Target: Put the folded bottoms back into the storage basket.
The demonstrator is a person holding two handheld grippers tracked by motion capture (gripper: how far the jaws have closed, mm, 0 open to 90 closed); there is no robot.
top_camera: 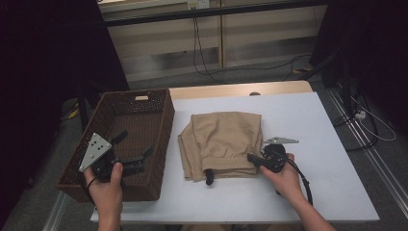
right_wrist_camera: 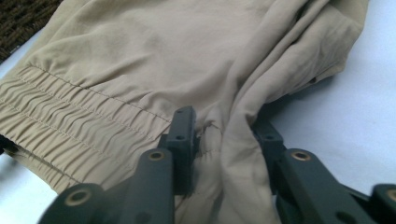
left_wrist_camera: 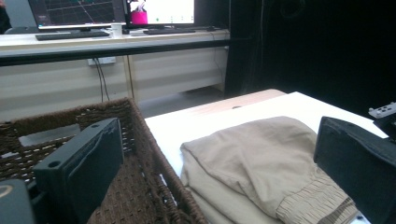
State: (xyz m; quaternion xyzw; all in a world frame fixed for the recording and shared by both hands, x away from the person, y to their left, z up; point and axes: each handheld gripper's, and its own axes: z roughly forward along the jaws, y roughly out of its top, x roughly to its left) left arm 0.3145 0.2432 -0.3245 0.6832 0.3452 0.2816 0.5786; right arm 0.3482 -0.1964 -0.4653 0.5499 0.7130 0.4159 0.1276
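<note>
Right of the basket [top_camera: 139, 126], folded trousers [top_camera: 222, 139] lie on the desk [top_camera: 308, 120], a fold pinched by the right hand-held gripper [top_camera: 255, 161]. The left hand-held gripper [top_camera: 126, 156], open, is held over the basket. All layers should be kept gathered before lifting.

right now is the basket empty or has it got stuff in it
Empty: the high view shows only bare weave inside the basket; the folded tan garment lies beside it.

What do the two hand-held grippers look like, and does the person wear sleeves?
Both are black with two flat jaws. The left gripper carries a grey three-cornered plate with small holes. The right gripper has a similar grey plate and a black cable trailing along the forearm. The forearms are bare, no sleeves visible.
</note>
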